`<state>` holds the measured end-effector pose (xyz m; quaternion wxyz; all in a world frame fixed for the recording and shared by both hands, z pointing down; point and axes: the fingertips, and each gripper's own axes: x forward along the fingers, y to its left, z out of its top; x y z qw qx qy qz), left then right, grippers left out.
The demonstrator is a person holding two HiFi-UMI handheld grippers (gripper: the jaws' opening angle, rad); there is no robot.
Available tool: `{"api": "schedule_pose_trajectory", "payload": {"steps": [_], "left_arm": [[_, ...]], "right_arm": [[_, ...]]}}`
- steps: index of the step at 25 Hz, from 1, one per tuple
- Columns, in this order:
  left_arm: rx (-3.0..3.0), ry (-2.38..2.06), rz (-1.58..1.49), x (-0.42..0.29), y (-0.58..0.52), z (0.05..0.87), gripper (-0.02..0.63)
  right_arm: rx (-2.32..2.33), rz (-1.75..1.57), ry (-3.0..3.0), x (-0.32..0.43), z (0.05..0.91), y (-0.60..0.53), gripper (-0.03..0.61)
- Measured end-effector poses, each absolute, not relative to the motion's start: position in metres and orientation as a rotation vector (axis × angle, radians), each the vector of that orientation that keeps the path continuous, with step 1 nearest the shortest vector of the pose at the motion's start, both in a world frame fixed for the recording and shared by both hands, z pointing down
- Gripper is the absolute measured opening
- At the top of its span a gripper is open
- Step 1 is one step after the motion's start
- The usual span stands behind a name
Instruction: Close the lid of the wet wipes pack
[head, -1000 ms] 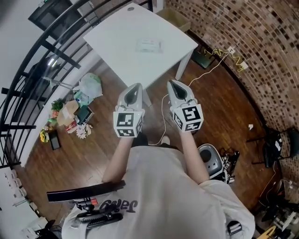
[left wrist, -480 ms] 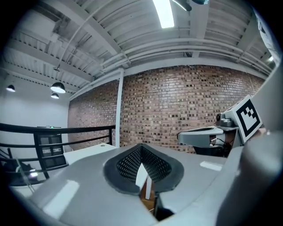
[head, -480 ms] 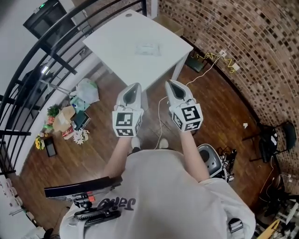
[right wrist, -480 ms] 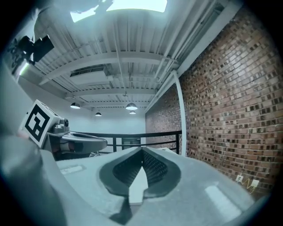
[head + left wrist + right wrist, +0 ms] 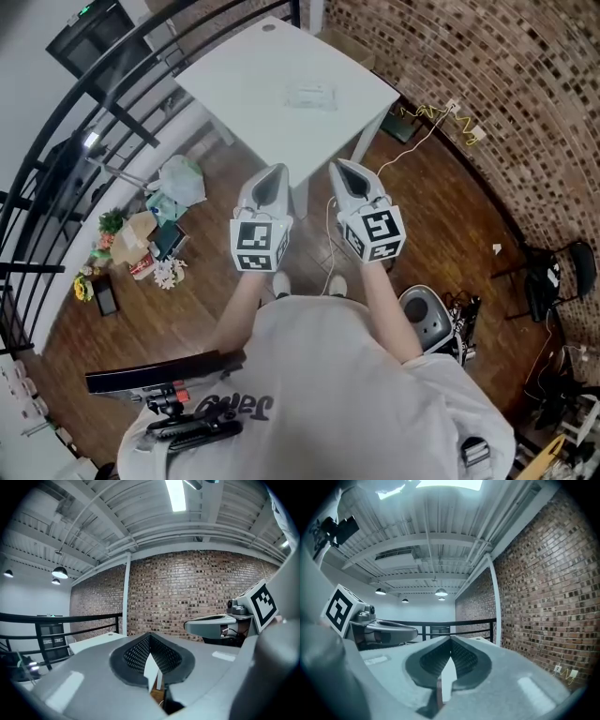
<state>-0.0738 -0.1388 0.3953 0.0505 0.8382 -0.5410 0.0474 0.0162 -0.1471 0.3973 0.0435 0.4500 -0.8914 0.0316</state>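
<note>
square table [image 5: 234, 84], flat wipes pack [image 5: 310, 95]; left hand-held gripper [image 5: 274, 174], right hand-held gripper [image 5: 343, 169] pinched

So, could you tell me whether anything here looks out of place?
Only the floor left of the table: bags and boxes lie strewn by the railing. The wipes pack lies flat on the table.

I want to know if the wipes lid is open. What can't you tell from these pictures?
1. The wet wipes pack, head view: too small and pale against the white table to show whether its lid is open.
2. Left and right gripper views: the pack is out of sight; both aim up at the brick wall and ceiling.
3. Floor clutter, head view: too small to name.
</note>
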Motion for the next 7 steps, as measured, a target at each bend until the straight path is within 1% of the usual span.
{"api": "schedule_pose_trajectory", "payload": {"steps": [7], "left_arm": [[2.574,-1.621,0.146,-0.082,-0.1451,0.3918,0.017]], "right_arm": [[1.415,0.081,-2.707,0.0075,0.3934,-0.1501,-0.012]]}}
